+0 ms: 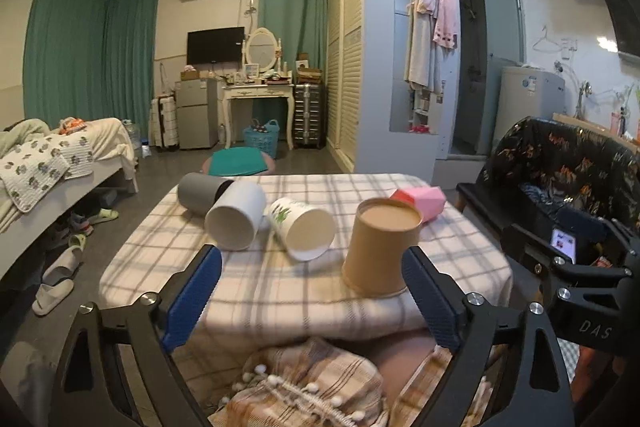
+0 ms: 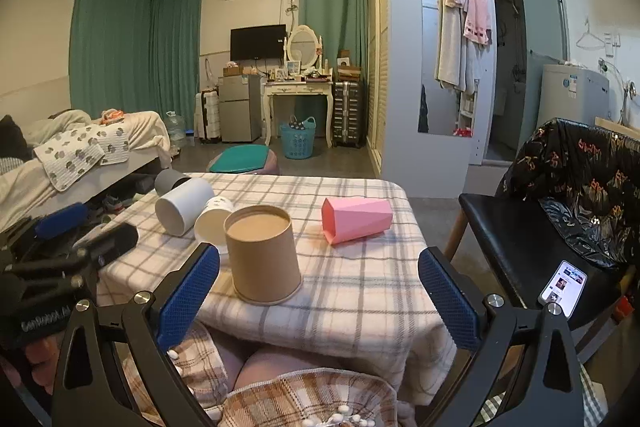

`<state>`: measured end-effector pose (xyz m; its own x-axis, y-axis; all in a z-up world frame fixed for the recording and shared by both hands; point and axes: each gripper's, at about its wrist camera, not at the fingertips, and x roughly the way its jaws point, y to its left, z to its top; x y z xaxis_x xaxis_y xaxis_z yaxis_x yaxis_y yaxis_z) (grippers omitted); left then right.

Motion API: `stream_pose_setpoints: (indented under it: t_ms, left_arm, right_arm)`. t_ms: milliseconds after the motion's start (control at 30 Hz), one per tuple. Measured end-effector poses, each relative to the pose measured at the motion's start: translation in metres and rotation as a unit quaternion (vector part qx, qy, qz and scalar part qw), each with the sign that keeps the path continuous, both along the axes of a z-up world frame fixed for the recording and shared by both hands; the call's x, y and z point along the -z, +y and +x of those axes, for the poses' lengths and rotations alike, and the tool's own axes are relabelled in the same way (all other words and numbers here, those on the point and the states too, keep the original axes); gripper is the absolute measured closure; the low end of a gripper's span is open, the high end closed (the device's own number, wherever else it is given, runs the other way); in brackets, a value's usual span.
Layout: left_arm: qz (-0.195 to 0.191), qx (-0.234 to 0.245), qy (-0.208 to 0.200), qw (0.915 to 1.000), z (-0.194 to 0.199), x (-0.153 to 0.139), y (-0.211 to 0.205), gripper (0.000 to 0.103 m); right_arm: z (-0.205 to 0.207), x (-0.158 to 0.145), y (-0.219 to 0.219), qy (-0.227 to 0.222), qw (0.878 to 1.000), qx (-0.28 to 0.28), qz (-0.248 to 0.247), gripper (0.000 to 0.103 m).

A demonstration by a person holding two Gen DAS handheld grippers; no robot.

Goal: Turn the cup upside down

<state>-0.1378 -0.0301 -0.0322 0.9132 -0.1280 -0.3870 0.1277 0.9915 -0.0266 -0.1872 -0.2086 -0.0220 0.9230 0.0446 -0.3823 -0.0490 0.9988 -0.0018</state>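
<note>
a: where are the two grippers, and how are they held?

b: both are held low at the near edge of a small table (image 1: pixel 248 291) covered in a checked cloth, pointing forward across it. the left gripper (image 1: pixel 312 297) has its blue fingers (image 1: pixel 192 301) spread wide, released, holding nothing. the right gripper (image 2: pixel 318 293) is the same, its blue fingers (image 2: pixel 448 301) wide apart and empty. in the right wrist view the left gripper shows at the far left edge, just beside the table.

a: and the cup?

b: the brown cup (image 1: pixel 382 247) stands upside down on the cloth near the front edge, wide rim down, its flat base facing up. in the left wrist view it sits toward the right-hand finger, very close to that fingertip, though i cannot tell if they touch. in the right wrist view the brown cup (image 2: pixel 262 255) stands just past the left-hand finger, with a clear gap toward the other finger.

a: what else is on the table?

b: four more cups, all lying on their sides. a grey cup (image 1: pixel 200 193) lies farthest back on the left, a plain white cup (image 1: pixel 236 215) just in front of it, and a white cup with a green print (image 1: pixel 304 227) next to that, close to the brown cup. a pink cup (image 2: pixel 356 221) lies apart on the right.

a: anything beside the table?

b: a black chair (image 2: pixel 516 239) on the right with a phone (image 2: pixel 562 287) lying on its seat, screen lit.
</note>
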Motion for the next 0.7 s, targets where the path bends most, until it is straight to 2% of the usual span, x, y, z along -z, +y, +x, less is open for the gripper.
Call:
stream_pose_setpoints:
  t_ms: [33, 300, 700]
  left_arm:
    - [0.003, -0.004, -0.002, 1.0, -0.001, 0.002, 0.0, 0.006]
    - [-0.003, -0.031, -0.008, 0.9995, -0.003, 0.009, 0.009, 0.004]
    - [-0.003, -0.03, -0.016, 0.9994, -0.01, 0.006, 0.009, 0.001]
  right_arm:
    - [0.0, 0.004, 0.002, 0.0, 1.0, 0.0, -0.001, 0.0]
    - [0.004, 0.021, 0.004, 0.003, 1.0, -0.005, 0.011, 0.0]
    - [0.001, 0.015, 0.002, -0.006, 1.0, 0.002, 0.014, 0.0]
